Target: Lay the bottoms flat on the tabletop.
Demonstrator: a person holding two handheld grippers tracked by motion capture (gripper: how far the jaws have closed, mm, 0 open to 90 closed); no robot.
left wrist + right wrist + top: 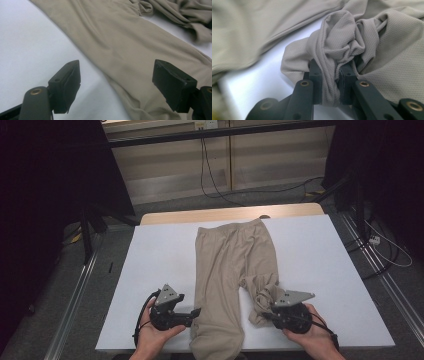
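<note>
A pair of beige trousers (229, 255) lies on the white table (160, 265), waist at the far end. Its left leg (130, 50) runs straight to the near edge. The right leg (264, 292) is bunched up in a crumpled heap. My right gripper (330, 82) is shut on a thick fold of that bunched cloth (342, 47), which is squeezed between the two pads. My left gripper (116, 85) stands open just beside the straight leg, near its outer hem, one jaw over the bare table and the other over the fabric. In the high view the left gripper (192, 315) points right, toward the leg.
The white table has bare room on both sides of the trousers. A wooden strip (230, 213) runs along its far edge. Cables (215, 180) lie on the grey floor behind, and metal rails (75, 290) flank the table.
</note>
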